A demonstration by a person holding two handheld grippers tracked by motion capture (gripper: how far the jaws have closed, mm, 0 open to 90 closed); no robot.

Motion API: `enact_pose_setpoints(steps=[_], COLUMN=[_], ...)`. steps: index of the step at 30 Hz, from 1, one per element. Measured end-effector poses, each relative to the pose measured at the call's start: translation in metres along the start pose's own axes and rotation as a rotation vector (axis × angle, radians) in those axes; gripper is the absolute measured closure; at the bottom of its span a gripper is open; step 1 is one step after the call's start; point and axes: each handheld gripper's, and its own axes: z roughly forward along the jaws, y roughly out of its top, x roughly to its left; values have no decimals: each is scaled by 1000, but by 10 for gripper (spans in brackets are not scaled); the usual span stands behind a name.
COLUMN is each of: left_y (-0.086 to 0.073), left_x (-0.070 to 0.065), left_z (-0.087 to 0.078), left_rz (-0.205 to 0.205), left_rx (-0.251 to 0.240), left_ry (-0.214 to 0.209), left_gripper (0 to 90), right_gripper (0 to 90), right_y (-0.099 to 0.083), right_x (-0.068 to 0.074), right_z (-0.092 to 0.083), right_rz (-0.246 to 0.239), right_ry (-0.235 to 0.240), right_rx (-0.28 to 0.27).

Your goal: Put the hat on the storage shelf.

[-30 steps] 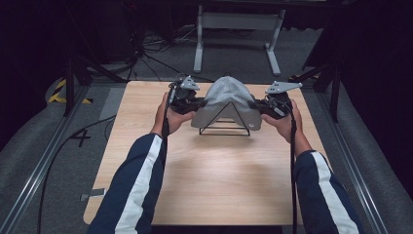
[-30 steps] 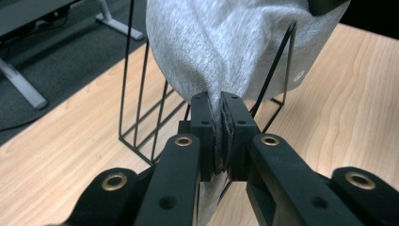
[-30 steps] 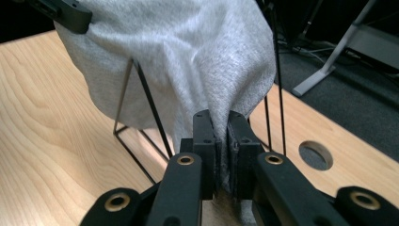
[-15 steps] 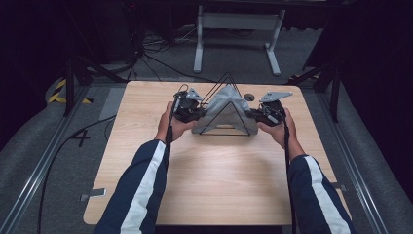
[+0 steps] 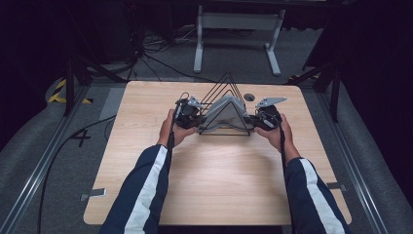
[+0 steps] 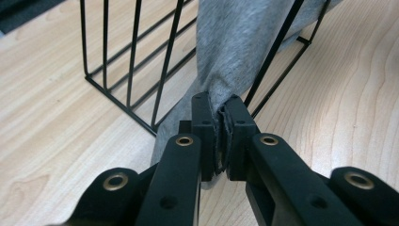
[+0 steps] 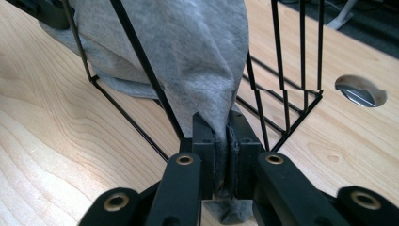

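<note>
A grey cloth [image 5: 225,111] hangs draped over a black triangular wire rack [image 5: 227,85] on the wooden table [image 5: 219,175]. My left gripper [image 5: 195,120] is at the rack's left foot, shut on the cloth's left end. My right gripper [image 5: 254,122] is at the rack's right foot, shut on the cloth's right end. In the left gripper view the grey cloth [image 6: 235,52] runs up from the left gripper [image 6: 220,136] across the rack's wires [image 6: 136,61]. In the right gripper view the cloth [image 7: 188,61] is bunched in the right gripper [image 7: 221,155], behind a slanted wire of the rack [image 7: 141,56].
A round hole [image 5: 249,97] is cut in the table behind the rack, also seen as a cable hole [image 7: 361,90]. A white metal stand [image 5: 238,29] and loose cables [image 5: 146,48] lie on the floor beyond the far edge. Metal rails [image 5: 44,161] flank the table.
Both hands have come down with the cloth ends. The cloth, first held up above the rack's peak, now lies draped over the wires with its ends near the tabletop.
</note>
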Motion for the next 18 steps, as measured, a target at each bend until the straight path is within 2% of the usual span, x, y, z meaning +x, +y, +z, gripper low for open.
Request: enact_pose_setpoints(steps=[8, 14, 18], left_y=[-2, -1, 2], left_x=[-4, -2, -3], left_z=[7, -2, -7], left_rz=[-7, 4, 34], left_rx=[4, 4, 10], left_ry=[7, 21, 43], left_gripper=[855, 854, 854], right_gripper=[839, 836, 835], right_y=[0, 2, 5], right_x=[3, 4, 6], right_z=[5, 0, -5], right_rz=[-17, -26, -39], right_ry=[-25, -32, -41], right_rx=[29, 31, 39])
